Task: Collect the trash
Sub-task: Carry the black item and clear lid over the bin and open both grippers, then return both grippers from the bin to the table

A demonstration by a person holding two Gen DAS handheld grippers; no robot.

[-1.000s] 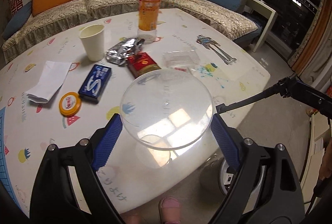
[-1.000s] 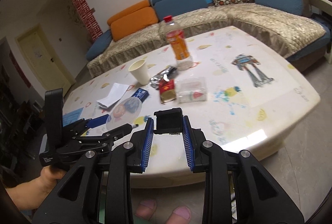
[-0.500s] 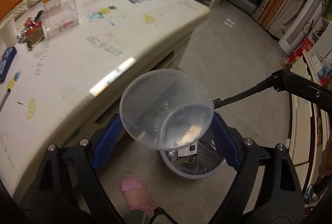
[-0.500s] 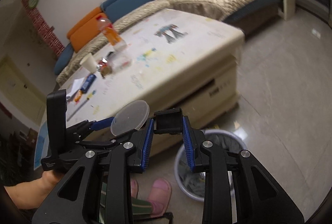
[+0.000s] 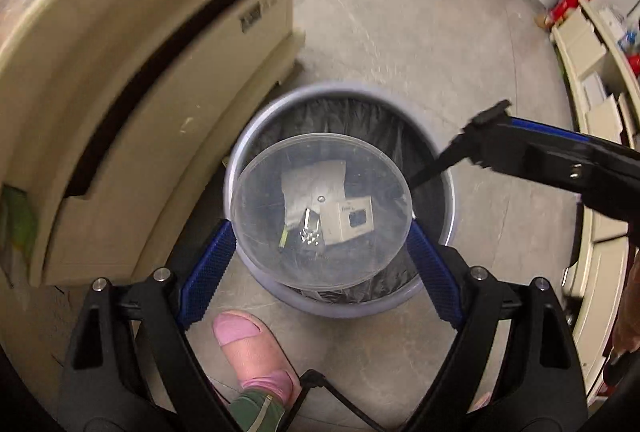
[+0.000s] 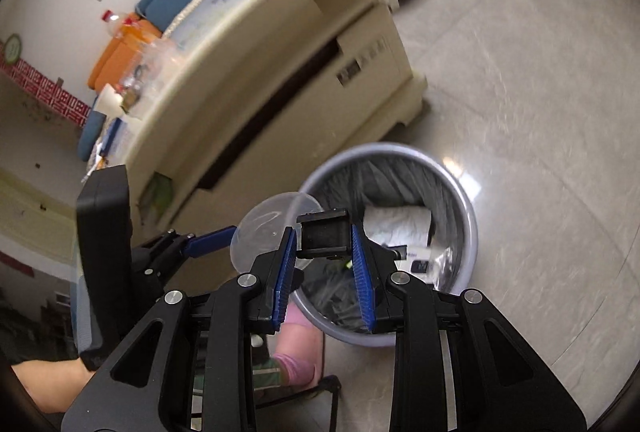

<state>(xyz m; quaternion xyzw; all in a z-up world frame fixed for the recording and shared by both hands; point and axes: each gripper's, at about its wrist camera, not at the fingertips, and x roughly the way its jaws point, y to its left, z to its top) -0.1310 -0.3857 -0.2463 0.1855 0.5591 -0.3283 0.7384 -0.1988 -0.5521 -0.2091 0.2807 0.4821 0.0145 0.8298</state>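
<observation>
My left gripper (image 5: pixel 320 228) is shut on a clear round plastic lid (image 5: pixel 276 240) and holds it flat right above a grey trash bin (image 5: pixel 240 167) lined with a black bag. Paper and a small white box lie in the bin, seen through the lid. My right gripper (image 6: pixel 324 244) is shut on a small black box (image 6: pixel 323 239) over the near rim of the bin (image 6: pixel 468 224). The lid (image 6: pixel 264 228) and the left gripper show to its left. The right gripper (image 5: pixel 488 129) reaches over the bin's right edge in the left wrist view.
The cream table (image 5: pixel 132 43) stands close on the left of the bin, with a bottle (image 6: pixel 120 25), a cup (image 6: pixel 107 99) and other items on top. A foot in a pink slipper (image 5: pixel 252 348) is beside the bin. Shelves (image 5: pixel 592 43) line the right.
Both grippers have swung away from the tabletop and down to the floor. They now hang over the trash bin, still holding the lid and the black box.
</observation>
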